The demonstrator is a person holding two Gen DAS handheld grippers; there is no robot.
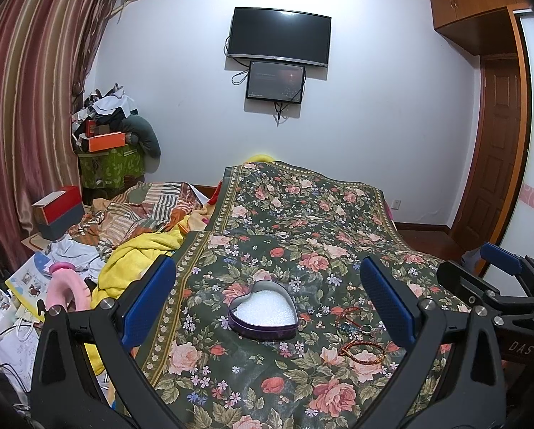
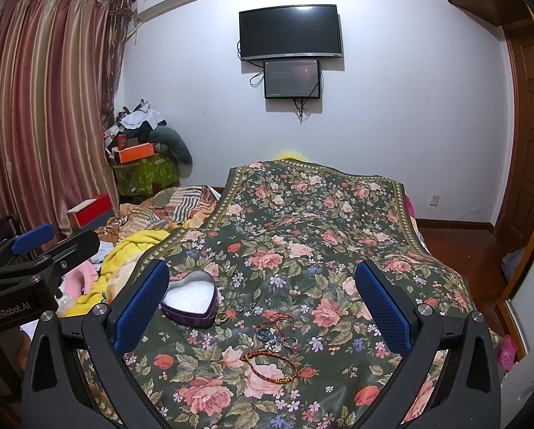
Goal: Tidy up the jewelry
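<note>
A purple heart-shaped tin with white foam inside lies open on the floral cloth. Loose jewelry lies to its right: a brown braided bracelet, a red cord necklace with round pendants, rings and small earrings. My left gripper hovers open above the tin, nothing between its blue pads. My right gripper hovers open above the jewelry, also holding nothing. Each gripper shows at the edge of the other's view.
The dark floral cloth covers a bed or table. To the left lie a yellow blanket, a patchwork quilt, papers and boxes. A TV hangs on the far wall; a wooden door stands at right.
</note>
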